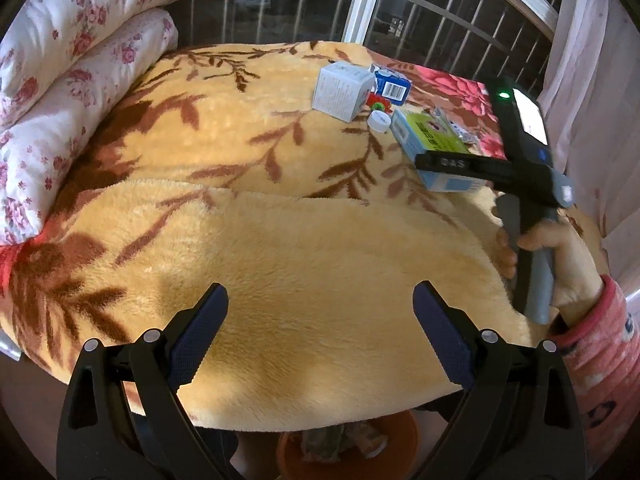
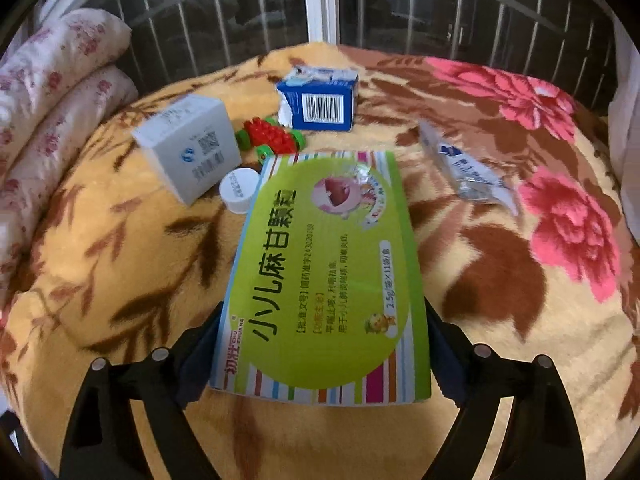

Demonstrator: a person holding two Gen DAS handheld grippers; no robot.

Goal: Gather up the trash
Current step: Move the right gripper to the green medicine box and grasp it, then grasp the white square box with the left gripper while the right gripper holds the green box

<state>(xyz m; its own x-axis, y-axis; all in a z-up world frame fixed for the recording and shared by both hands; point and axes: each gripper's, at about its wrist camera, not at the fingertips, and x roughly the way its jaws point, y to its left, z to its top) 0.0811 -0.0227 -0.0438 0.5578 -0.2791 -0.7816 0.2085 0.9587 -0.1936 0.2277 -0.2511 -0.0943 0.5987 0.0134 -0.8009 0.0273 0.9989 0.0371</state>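
A green medicine box (image 2: 324, 272) lies between the two fingers of my right gripper (image 2: 324, 320), which close on its sides. In the left wrist view the same box (image 1: 432, 144) sits under the right gripper (image 1: 460, 168) at the far right of the bed. A white box (image 2: 188, 144), a white cap (image 2: 239, 190), a red and green toy (image 2: 272, 138), a torn blue carton (image 2: 320, 100) and a foil sachet (image 2: 468, 172) lie beyond. My left gripper (image 1: 320, 320) is open and empty over the blanket's near part.
A yellow floral blanket (image 1: 260, 240) covers the bed. Rolled floral quilts (image 1: 68, 92) lie at the left. A barred window (image 1: 420, 12) is behind. An orange bin (image 1: 348, 448) with scraps stands below the bed edge. A pink curtain (image 1: 592, 80) hangs at the right.
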